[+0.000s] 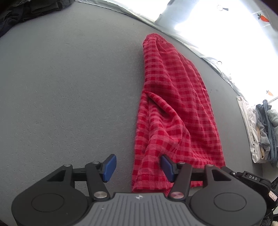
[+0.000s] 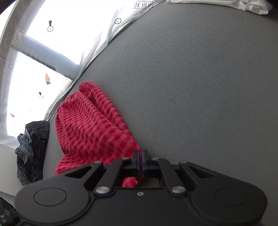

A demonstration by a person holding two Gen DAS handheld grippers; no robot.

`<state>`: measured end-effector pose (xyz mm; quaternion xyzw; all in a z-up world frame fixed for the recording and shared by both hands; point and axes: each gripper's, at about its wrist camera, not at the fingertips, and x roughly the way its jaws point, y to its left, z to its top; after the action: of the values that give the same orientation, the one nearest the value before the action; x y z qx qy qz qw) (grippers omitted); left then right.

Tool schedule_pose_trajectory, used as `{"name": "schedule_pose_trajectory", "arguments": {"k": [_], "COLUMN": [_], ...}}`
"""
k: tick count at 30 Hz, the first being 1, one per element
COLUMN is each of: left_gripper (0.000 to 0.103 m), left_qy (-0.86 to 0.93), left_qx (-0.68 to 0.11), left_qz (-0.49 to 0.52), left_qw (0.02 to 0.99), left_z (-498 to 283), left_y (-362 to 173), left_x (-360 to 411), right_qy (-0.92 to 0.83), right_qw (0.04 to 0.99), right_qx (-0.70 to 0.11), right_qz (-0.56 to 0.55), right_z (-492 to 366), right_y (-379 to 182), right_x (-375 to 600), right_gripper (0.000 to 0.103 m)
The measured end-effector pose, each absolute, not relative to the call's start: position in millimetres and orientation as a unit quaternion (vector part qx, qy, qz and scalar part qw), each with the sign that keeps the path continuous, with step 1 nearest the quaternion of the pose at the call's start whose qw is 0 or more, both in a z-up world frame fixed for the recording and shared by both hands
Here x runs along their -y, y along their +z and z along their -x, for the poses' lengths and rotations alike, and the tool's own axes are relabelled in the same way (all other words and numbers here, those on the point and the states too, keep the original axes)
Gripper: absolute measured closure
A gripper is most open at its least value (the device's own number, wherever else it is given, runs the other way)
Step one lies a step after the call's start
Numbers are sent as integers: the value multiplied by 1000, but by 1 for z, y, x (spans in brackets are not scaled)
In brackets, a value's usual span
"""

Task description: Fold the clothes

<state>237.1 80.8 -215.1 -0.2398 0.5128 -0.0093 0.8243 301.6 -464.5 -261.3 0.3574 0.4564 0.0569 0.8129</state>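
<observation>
A red checked garment (image 1: pixel 173 107) lies lengthwise on the grey surface, its gathered waistband at the far end. My left gripper (image 1: pixel 137 166) is open, its blue pads (image 1: pixel 109 167) spread over the garment's near hem; the right pad touches the cloth, the left pad is over bare surface. In the right wrist view the same red checked garment (image 2: pixel 92 125) lies bunched. My right gripper (image 2: pixel 141 160) is shut on a corner of it, and a bit of cloth hangs out behind the pads.
A grey textured surface (image 1: pixel 69 95) fills both views. A pile of pale and denim clothes (image 1: pixel 260 132) sits at the right edge. Dark clothes (image 2: pixel 31 149) lie at the left edge. White fabric (image 2: pixel 225 5) lies at the far top. A bright window with a curtain (image 2: pixel 52 43) stands behind.
</observation>
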Motion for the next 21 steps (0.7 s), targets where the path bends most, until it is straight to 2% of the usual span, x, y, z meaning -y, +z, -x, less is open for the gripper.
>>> {"name": "schedule_pose_trajectory", "arguments": {"k": [15, 17, 21], "left_gripper": [42, 36, 35], "left_qy": [2, 9, 30], "left_qx": [-493, -483, -470], "left_qz": [263, 266, 290], "left_qw": [829, 834, 833], "left_z": [-254, -261, -286], "left_y": [-204, -199, -199], "left_x": [-90, -93, -104], "right_qy": [49, 50, 61], "right_qw": [823, 824, 829], "right_qx": [-410, -414, -417], "right_qz": [-390, -384, -368], "right_z": [-314, -321, -342], "right_y": [-236, -236, -235], "right_x": [473, 469, 459], "right_gripper": [81, 65, 54]}}
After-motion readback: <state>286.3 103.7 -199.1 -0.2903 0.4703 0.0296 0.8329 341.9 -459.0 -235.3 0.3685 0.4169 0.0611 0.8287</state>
